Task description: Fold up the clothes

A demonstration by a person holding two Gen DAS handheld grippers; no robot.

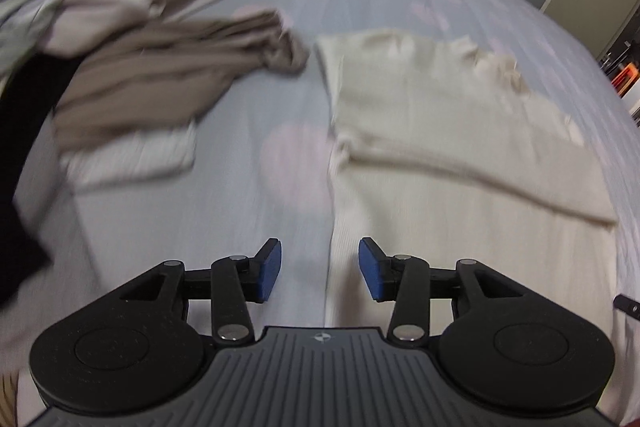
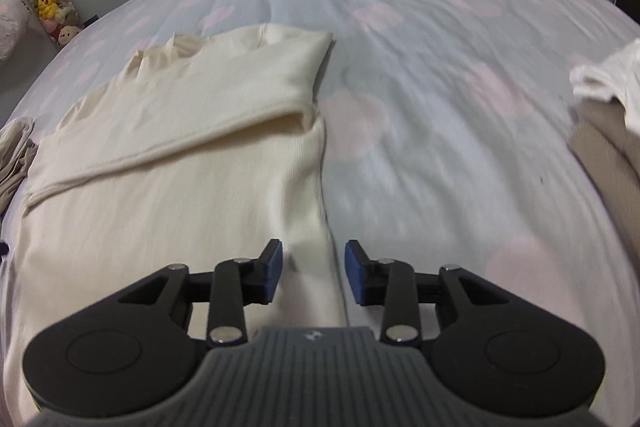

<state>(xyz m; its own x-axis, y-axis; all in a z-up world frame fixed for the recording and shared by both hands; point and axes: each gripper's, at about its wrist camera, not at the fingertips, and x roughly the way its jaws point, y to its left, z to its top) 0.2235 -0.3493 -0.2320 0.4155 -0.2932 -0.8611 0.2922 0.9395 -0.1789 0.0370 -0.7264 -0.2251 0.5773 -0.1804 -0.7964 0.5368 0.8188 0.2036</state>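
Claws: left claw [image 1: 319, 269], right claw [image 2: 313, 271] released | over cream garment [image 2: 168, 147] side edges | bedsheet [image 2: 420, 107] bare beyond

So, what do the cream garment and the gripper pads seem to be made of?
Cream garment: likely a soft ribbed knit, matte; fine parallel ribs show. Pads: blue, matte, perhaps rubber or plastic; the look leaves it open.

Cream top [image 2: 180, 131] on a pale blue bedsheet [image 2: 420, 87] (pink blotches), beside taupe clothes [image 1: 152, 75].
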